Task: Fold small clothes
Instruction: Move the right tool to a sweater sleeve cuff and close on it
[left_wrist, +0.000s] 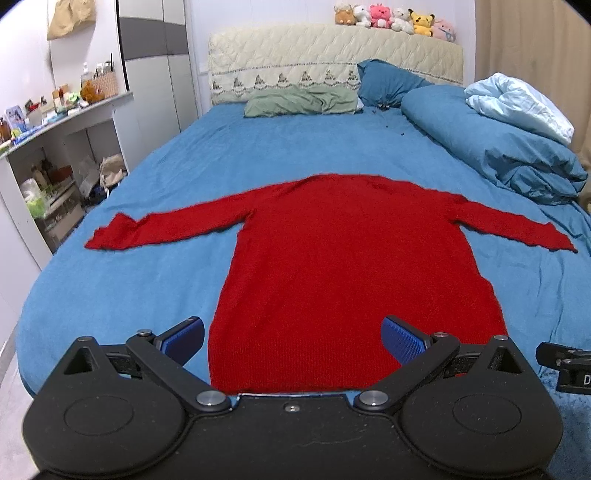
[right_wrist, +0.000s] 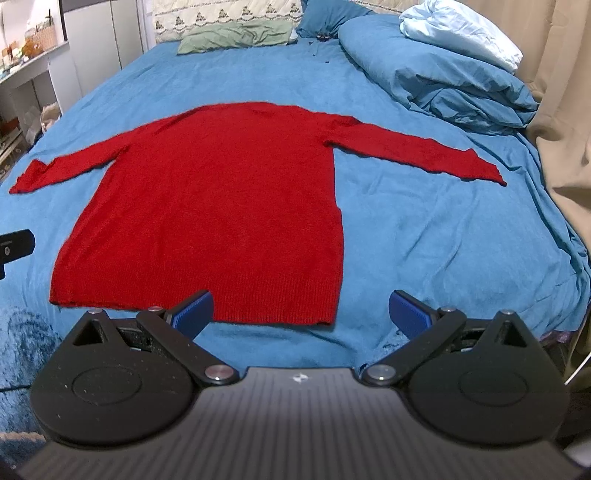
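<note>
Left wrist view: the left gripper (left_wrist: 292, 338) hangs over the bed's near edge, jaws spread wide and holding nothing, above the sweater's (left_wrist: 343, 266) hem. In the right wrist view the right gripper (right_wrist: 301, 312) is equally wide and empty, at the hem's right corner. Unfolded, the sweater lies flat on the bed (left_wrist: 147, 177), sleeves stretched toward both side edges. Farther off, a duvet (left_wrist: 491, 140) is bunched at the right edge and pillows (left_wrist: 299, 101) rest against the headboard (left_wrist: 332, 55).
</note>
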